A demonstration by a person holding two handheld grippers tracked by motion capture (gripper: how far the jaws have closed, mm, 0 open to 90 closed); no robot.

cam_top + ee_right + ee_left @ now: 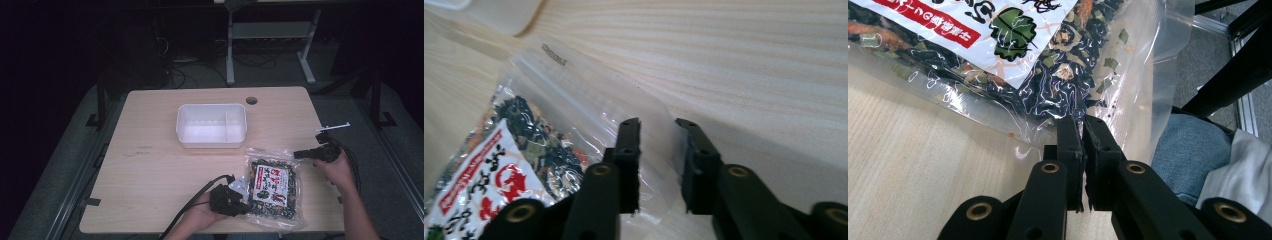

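Observation:
A clear bag of dark dried vegetables with a white and red label lies flat at the table's front right. My left gripper is shut on the bag's near-left edge; in the left gripper view the jaws pinch the clear plastic of the bag just beside the contents. My right gripper hovers at the bag's far-right corner, open. In the right gripper view its jaws stand apart over the empty clear corner of the bag, with a strip of plastic showing between them.
A white plastic bin, divided inside, stands at the middle of the wooden table, just behind the bag. A cable hole sits near the far edge. The person's knee in jeans is beyond the table's front edge.

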